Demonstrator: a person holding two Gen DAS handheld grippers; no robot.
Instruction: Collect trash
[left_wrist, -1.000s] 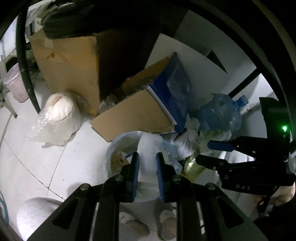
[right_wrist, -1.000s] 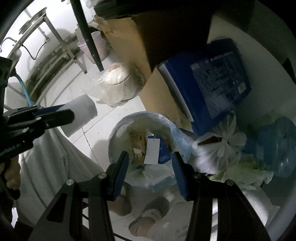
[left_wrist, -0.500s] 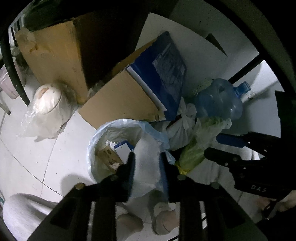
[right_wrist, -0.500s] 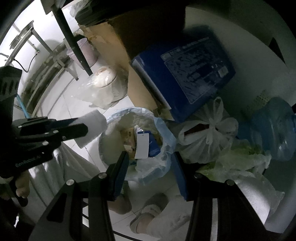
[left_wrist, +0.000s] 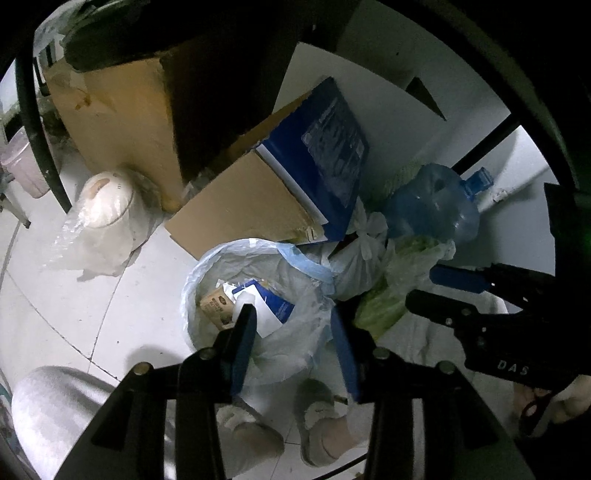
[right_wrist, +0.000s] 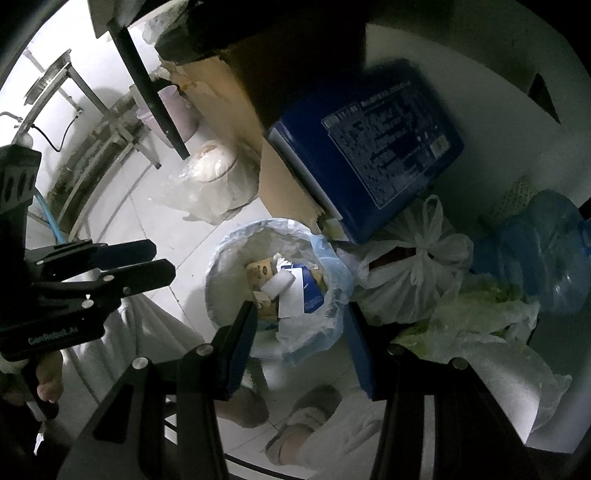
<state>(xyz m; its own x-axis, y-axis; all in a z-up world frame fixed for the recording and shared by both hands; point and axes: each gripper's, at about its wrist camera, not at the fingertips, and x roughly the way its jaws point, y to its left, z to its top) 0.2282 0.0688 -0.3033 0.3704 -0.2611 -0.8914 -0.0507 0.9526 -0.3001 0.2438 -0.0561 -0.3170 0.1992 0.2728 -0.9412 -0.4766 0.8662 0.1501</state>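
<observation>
A bin with a pale blue liner stands on the white tile floor. It holds a brown carton, a blue box, white paper and a white paper roll lying loose on top. My left gripper hangs over the bin with its jaws opening and nothing between them; it also shows at the left of the right wrist view. My right gripper stands open and empty above the bin's near rim, and appears at the right of the left wrist view.
Behind the bin lean cardboard sheets and a blue box. Tied white bags, a greenish bag and a blue water jug crowd the right. A bagged white pot sits left. The person's slippered feet are below.
The left gripper's jaws have spread and let go of the white paper roll, which now lies in the bin. Both grippers have shifted a little over the bin; the right stays open.
</observation>
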